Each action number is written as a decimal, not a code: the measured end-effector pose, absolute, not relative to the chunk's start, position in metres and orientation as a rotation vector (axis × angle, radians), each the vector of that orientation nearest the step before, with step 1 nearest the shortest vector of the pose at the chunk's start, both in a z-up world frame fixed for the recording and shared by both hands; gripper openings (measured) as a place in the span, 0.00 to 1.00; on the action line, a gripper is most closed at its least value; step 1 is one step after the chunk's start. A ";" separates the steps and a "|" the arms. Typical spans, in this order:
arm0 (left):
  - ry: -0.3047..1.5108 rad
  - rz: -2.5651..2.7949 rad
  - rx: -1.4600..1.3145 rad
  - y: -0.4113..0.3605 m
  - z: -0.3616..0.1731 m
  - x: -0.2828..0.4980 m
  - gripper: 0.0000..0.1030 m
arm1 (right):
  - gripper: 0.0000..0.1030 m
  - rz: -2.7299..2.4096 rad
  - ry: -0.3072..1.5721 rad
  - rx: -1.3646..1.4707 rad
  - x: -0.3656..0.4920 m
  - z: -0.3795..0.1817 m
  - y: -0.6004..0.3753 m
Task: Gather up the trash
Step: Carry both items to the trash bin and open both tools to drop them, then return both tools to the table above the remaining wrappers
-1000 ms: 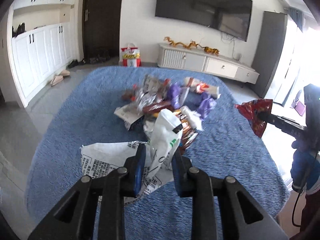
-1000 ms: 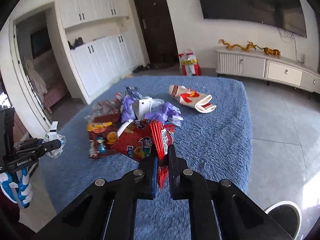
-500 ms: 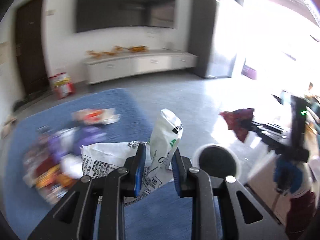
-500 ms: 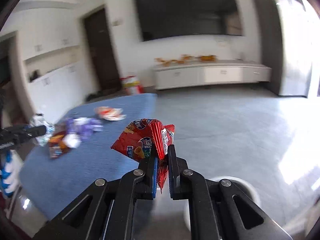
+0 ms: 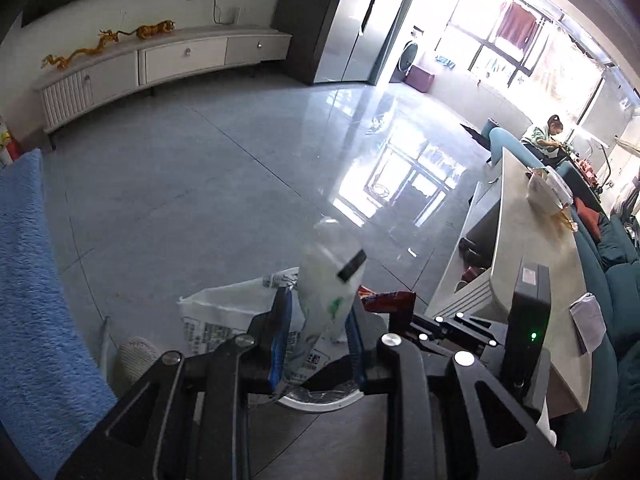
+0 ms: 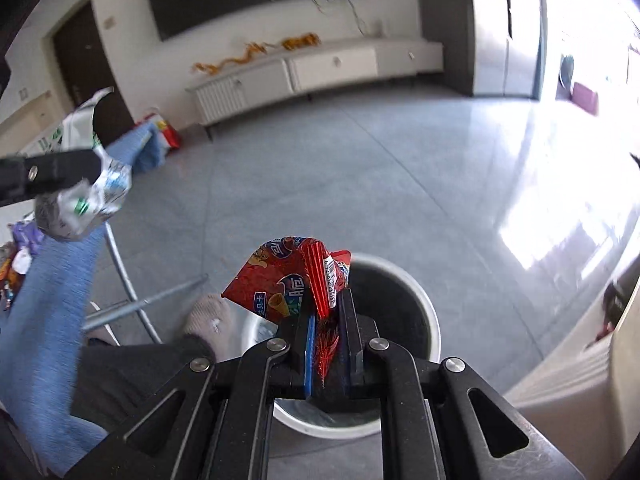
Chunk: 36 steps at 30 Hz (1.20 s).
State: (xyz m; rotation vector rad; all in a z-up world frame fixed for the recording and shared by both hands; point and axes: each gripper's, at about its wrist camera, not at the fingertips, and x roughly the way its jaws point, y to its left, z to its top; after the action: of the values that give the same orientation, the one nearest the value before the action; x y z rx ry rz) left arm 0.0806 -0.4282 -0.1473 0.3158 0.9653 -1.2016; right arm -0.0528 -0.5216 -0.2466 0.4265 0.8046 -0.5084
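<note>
The right claw (image 6: 325, 320) is clamped narrow on a red snack wrapper (image 6: 288, 276), hanging right over the near rim of the white bin (image 6: 430, 320). The left claw (image 5: 316, 332) pinches a white wrapper (image 5: 328, 280), off to the bin's left. I'd say the right is nearer the drop.

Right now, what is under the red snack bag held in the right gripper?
Below the red snack bag stands the white trash bin, its dark inside open. The right gripper covers much of the bin, so its contents cannot be told.
</note>
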 end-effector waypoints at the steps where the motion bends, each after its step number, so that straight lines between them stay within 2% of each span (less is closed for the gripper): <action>1: 0.984 -1.207 0.314 -0.436 -0.153 0.080 0.25 | 0.11 -0.515 0.816 0.441 -0.054 -0.253 -0.525; 5: 1.038 -1.234 0.300 -0.458 -0.172 0.088 0.26 | 0.12 -0.527 0.852 0.478 -0.055 -0.271 -0.527; 7: 1.067 -1.260 0.286 -0.464 -0.176 0.085 0.30 | 0.15 -0.532 0.864 0.484 -0.058 -0.276 -0.528; 9: 1.084 -1.278 0.281 -0.464 -0.180 0.084 0.35 | 0.26 -0.543 0.877 0.487 -0.060 -0.281 -0.528; 13: 1.096 -1.294 0.273 -0.459 -0.177 0.084 0.37 | 0.34 -0.566 0.882 0.503 -0.062 -0.284 -0.534; 18: 1.055 -1.270 0.262 -0.441 -0.169 0.087 0.37 | 0.51 -0.593 0.852 0.498 -0.066 -0.271 -0.533; 19: 1.028 -1.254 0.259 -0.436 -0.164 0.089 0.37 | 0.54 -0.599 0.839 0.489 -0.066 -0.266 -0.532; 21: 0.983 -1.228 0.242 -0.425 -0.154 0.089 0.37 | 0.68 -0.608 0.807 0.471 -0.065 -0.255 -0.528; 27: 0.832 -1.140 0.221 -0.382 -0.120 0.085 0.37 | 0.91 -0.607 0.668 0.389 -0.063 -0.200 -0.511; 32: 0.773 -1.085 0.225 -0.337 -0.095 0.083 0.38 | 0.99 -0.566 0.512 0.331 -0.061 -0.144 -0.485; 34: 0.736 -1.040 0.200 -0.312 -0.081 0.086 0.51 | 1.00 -0.528 0.436 0.306 -0.061 -0.122 -0.470; 36: 0.707 -0.990 0.168 -0.283 -0.069 0.091 0.57 | 1.00 -0.490 0.366 0.278 -0.062 -0.101 -0.454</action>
State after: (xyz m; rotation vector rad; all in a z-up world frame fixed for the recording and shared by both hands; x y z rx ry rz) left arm 0.0907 -0.2827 -0.0691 0.1682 0.7069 -0.9900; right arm -0.0617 -0.4542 -0.1014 0.2783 0.3663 -0.4896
